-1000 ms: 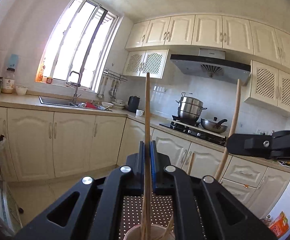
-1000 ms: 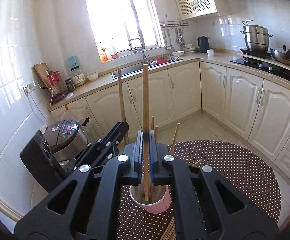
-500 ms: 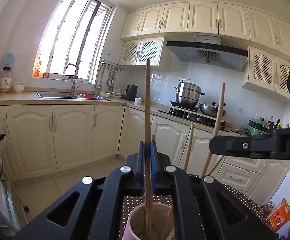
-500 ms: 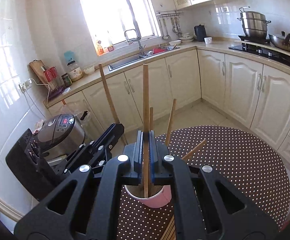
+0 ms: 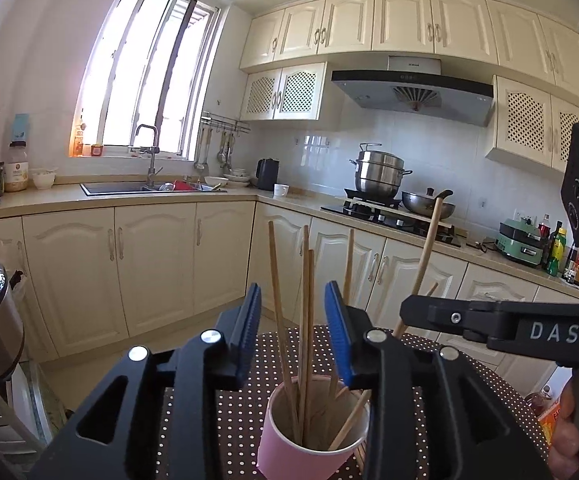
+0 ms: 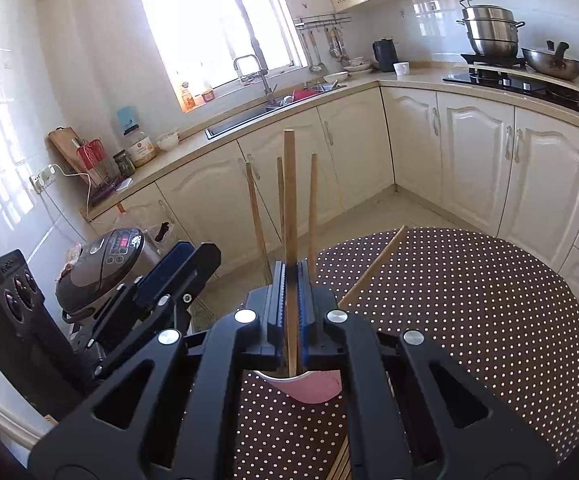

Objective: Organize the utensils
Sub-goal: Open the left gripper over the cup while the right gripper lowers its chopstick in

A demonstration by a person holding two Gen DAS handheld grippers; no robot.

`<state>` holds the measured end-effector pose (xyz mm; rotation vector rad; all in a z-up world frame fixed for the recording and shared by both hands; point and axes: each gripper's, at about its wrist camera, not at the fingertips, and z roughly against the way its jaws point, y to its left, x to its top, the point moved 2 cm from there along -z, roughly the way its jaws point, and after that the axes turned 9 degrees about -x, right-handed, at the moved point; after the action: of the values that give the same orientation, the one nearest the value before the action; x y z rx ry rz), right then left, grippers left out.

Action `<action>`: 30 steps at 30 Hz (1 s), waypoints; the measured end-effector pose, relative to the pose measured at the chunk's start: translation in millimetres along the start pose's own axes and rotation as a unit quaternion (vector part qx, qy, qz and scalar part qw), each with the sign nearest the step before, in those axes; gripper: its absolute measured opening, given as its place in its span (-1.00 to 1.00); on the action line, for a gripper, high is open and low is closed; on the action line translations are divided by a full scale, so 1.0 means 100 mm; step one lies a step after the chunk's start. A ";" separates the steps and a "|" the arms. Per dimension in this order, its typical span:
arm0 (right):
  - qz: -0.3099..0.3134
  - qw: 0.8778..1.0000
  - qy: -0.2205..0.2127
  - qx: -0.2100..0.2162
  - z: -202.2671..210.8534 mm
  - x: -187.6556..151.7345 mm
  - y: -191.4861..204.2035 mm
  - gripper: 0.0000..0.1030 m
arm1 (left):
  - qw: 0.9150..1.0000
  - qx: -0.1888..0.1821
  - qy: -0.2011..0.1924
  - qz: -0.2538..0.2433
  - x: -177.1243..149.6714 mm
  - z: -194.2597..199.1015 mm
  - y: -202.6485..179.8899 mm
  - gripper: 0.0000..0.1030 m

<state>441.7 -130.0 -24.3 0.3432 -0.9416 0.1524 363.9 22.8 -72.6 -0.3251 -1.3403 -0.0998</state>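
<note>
Gripping one upright chopstick (image 6: 289, 216) above the pink cup (image 6: 309, 388), the right gripper (image 6: 290, 280) stays clenched; the left gripper (image 5: 293, 312), at its 9 o'clock, gapes around chopsticks standing in the cup.

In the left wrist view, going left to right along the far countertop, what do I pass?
Jar → white bowl → sink faucet → black kettle → white cup → stacked steamer pot → wok → green appliance → bottles.
</note>
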 end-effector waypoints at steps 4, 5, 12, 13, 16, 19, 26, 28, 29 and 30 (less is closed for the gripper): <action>0.001 1.000 0.008 -0.002 -0.01 -0.06 0.03 -0.88 | 1.000 0.001 0.004 -0.002 0.01 0.07 0.00 -0.27; 0.002 1.000 0.009 -0.003 -0.02 -0.07 0.03 -0.88 | 1.000 0.003 0.004 -0.002 0.01 0.08 0.00 -0.25; 0.000 1.000 0.015 -0.010 -0.01 -0.13 0.04 -0.88 | 1.000 0.007 0.010 -0.008 0.02 0.17 -0.02 -0.15; -0.001 1.000 0.015 -0.011 -0.02 -0.13 0.04 -0.88 | 1.000 0.007 0.010 -0.008 0.02 0.18 -0.02 -0.14; -0.004 1.000 0.019 -0.013 -0.03 -0.16 0.04 -0.87 | 1.000 0.008 0.012 -0.009 0.03 0.21 -0.03 -0.10; -0.005 1.000 0.019 -0.016 -0.03 -0.18 0.04 -0.87 | 1.000 0.009 0.017 -0.010 0.03 0.23 -0.03 -0.01; -0.010 1.000 0.023 -0.019 -0.02 -0.22 0.07 -0.87 | 1.000 0.014 0.017 -0.017 0.05 0.32 -0.04 0.07; -0.011 1.000 0.023 -0.018 0.00 -0.22 0.07 -0.86 | 1.000 0.015 0.016 -0.017 0.06 0.35 -0.03 0.10; -0.011 0.999 0.024 -0.019 0.01 -0.23 0.08 -0.86 | 1.000 0.015 0.015 -0.016 0.07 0.37 -0.03 0.13; -0.011 0.999 0.024 -0.019 0.02 -0.22 0.08 -0.86 | 1.000 0.016 0.014 -0.016 0.08 0.39 -0.03 0.15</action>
<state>425.2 -122.2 -39.5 0.3139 -0.8929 0.1228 328.3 32.5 -57.2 -0.2744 -1.3181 -0.1089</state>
